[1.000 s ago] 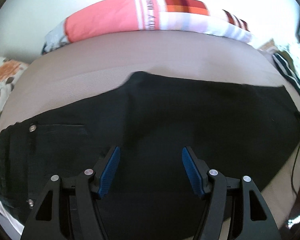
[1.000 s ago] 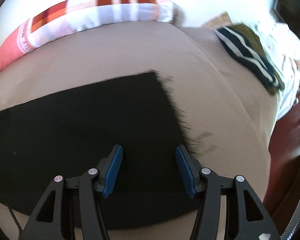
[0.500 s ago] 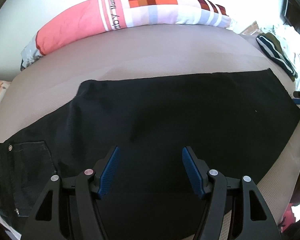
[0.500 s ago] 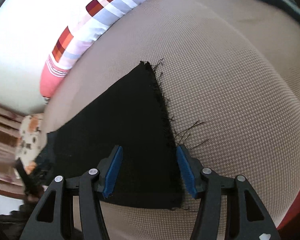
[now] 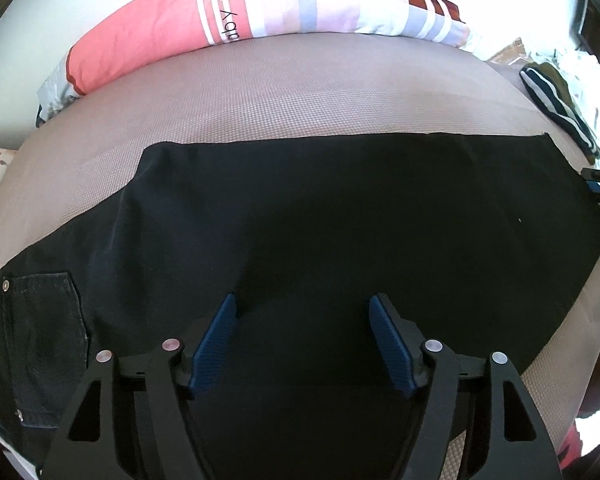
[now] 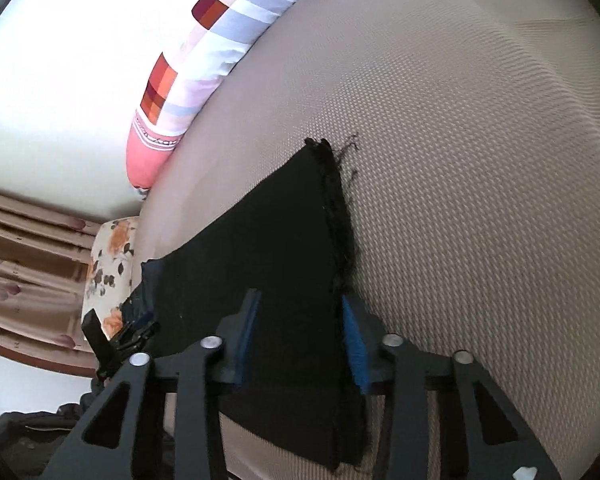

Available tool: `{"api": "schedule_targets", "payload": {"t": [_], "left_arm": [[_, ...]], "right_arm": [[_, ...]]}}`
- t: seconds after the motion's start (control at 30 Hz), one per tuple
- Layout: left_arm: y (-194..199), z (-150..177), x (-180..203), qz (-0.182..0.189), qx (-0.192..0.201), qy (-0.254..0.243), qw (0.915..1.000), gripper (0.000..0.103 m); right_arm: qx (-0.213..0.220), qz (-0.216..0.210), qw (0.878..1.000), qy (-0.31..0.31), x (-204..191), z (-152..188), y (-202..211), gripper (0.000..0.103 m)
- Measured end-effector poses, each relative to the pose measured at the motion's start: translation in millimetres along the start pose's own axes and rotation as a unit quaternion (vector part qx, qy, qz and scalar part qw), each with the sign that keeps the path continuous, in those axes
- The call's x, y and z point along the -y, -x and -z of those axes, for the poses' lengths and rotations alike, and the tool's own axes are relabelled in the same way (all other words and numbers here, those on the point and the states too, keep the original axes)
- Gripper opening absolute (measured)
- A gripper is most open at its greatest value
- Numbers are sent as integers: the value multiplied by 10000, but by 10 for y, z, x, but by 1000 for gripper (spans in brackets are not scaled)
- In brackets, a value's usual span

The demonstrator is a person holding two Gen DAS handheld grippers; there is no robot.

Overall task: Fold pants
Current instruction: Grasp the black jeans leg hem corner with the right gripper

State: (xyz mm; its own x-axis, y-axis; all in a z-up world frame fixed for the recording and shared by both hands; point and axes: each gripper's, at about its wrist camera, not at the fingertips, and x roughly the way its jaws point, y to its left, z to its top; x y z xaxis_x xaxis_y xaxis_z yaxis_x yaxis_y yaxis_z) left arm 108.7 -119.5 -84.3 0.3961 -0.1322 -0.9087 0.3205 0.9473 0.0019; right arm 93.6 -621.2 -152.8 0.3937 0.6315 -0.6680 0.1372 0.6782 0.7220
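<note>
Nearest in the right wrist view, the right hand-held gripper (image 6: 298, 344) has its jaws parted astride the frayed hem (image 6: 336, 216) of the black pants (image 5: 340, 216), which lie flat and lengthwise on the beige bed (image 5: 284, 92); a second ago it hung higher above that hem, and it has since tipped and come down onto it. The left hand-held gripper (image 5: 304, 340) hovers released over the pants' middle, the back pocket (image 5: 40, 344) now further to its left. Judging by this, the end-to-end fold is starting: the right must clench the hem and carry it toward the waistband, short of the striped pillow (image 5: 260, 12) beyond the pants.
</note>
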Motion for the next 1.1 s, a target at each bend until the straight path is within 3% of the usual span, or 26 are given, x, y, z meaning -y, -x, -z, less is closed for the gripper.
{"api": "schedule_targets", "payload": {"t": [0.13,0.23,0.53,0.73,1.1], "left_arm": [[-11,-2,6,-69,20,15,10000,74],[-14,-3,-5,-77,21,52,10000,75],[-38,-23,-24,-87,38,117,9999,79],[-43,-23,-21,-98,31,121,9999,80],[30,49,-47,-272,94,28,9996,80]], "right_arm": [[25,-86,9999,-116,20,-67,-114,12],[116,10,9998,-141,-30,-60,-139,11],[570,1012,9927,-327,-328,54,-87,10],[792,1113,9901,-313,-618,113,-51,10],[645,1114,9914,223,-1470,238,-452,10]]}}
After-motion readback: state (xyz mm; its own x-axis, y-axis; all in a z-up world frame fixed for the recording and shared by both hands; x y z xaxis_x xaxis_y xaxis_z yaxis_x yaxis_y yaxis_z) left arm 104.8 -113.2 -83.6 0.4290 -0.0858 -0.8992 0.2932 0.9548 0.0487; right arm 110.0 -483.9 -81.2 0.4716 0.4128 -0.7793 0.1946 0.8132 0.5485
